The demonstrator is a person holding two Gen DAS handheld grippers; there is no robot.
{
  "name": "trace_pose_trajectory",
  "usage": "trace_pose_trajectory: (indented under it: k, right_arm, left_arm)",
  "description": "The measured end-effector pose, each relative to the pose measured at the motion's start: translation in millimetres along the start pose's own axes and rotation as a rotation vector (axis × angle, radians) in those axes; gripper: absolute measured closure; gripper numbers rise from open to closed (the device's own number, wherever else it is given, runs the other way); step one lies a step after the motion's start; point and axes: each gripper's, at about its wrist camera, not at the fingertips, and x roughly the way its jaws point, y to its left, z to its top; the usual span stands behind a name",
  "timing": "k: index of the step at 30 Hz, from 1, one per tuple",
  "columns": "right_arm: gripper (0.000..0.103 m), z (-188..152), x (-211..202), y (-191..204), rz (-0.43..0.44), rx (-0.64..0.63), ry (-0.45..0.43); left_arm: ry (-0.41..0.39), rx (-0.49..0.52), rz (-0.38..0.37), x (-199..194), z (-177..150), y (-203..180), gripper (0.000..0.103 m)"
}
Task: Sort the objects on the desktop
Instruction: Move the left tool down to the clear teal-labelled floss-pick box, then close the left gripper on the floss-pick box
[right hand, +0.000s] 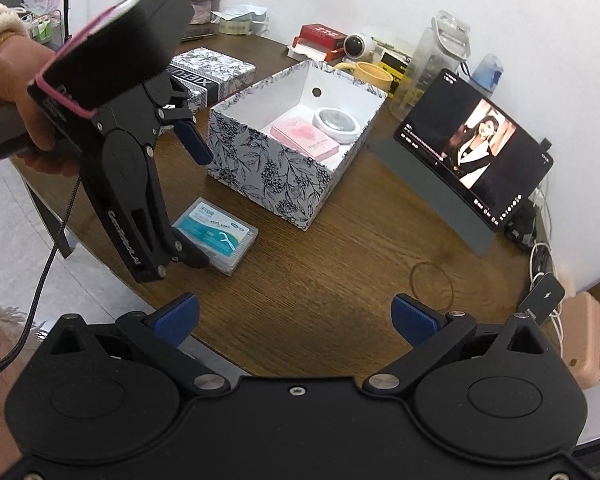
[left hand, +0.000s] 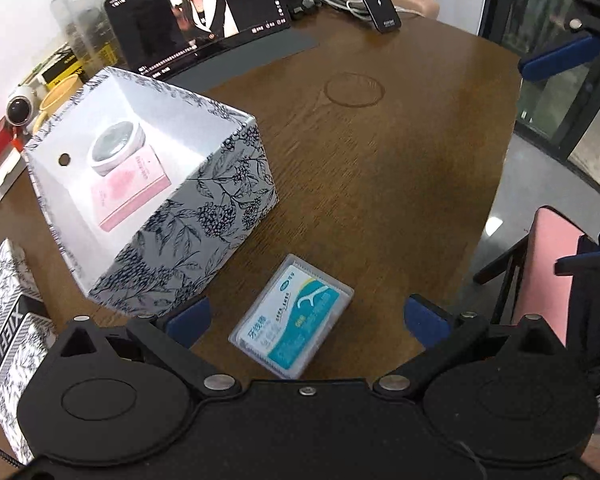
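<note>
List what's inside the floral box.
Inside the floral box: a pink box and a round white case, side by side. The near wall hides part of the floor.

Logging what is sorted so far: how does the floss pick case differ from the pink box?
The floss pick case lies on the bare table, outside the floral storage box; the pink box already lies inside it. The case is clear plastic with a teal label; the pink box is opaque. The left gripper hangs open over the case, not the pink box. Both are flat rectangles lying face up.
</note>
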Motion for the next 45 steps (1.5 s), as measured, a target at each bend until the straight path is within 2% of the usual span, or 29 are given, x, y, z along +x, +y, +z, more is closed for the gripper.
trace_pose_trajectory:
  k: [9, 19, 21, 24, 37, 40, 44, 45]
  right_arm:
    - [0.0, -7.2, 10.7, -5.0, 0.018, 0.037, 0.015]
    - [0.0, -7.5, 10.8, -1.2, 0.041, 0.078, -0.005]
    - [0.0, -8.6, 11.4, 0.6, 0.044, 0.084, -0.005]
    - [0.0, -10.4, 12.9, 2.0, 0.05, 0.094, 0.003]
    - [0.0, -13.4, 12.2, 9.0, 0.043, 0.121, 0.03]
    - [0.0, -14.2, 10.9, 10.8, 0.042, 0.129, 0.031]
    - [0.0, -15.2, 8.8, 12.5, 0.038, 0.138, 0.033]
    - [0.0, -15.3, 8.6, 12.8, 0.037, 0.141, 0.035]
  left_arm:
    - [0.051, 0.045, 0.014, 28.7, 2.7, 0.3, 0.0]
    - [0.096, 0.094, 0.029, 43.9, -4.9, -0.4, 0.002]
    - [0.103, 0.102, 0.031, 45.5, -7.6, -0.5, 0.012]
    - [0.119, 0.101, 0.03, 49.4, -11.0, -1.1, 0.02]
    - [0.094, 0.086, -0.011, 48.8, -16.6, 3.2, 0.022]
    - [0.087, 0.074, -0.038, 48.8, -19.0, 4.1, 0.028]
    - [0.08, 0.046, -0.082, 46.0, -21.2, 6.7, 0.044]
    - [0.081, 0.041, -0.09, 45.8, -22.2, 7.5, 0.044]
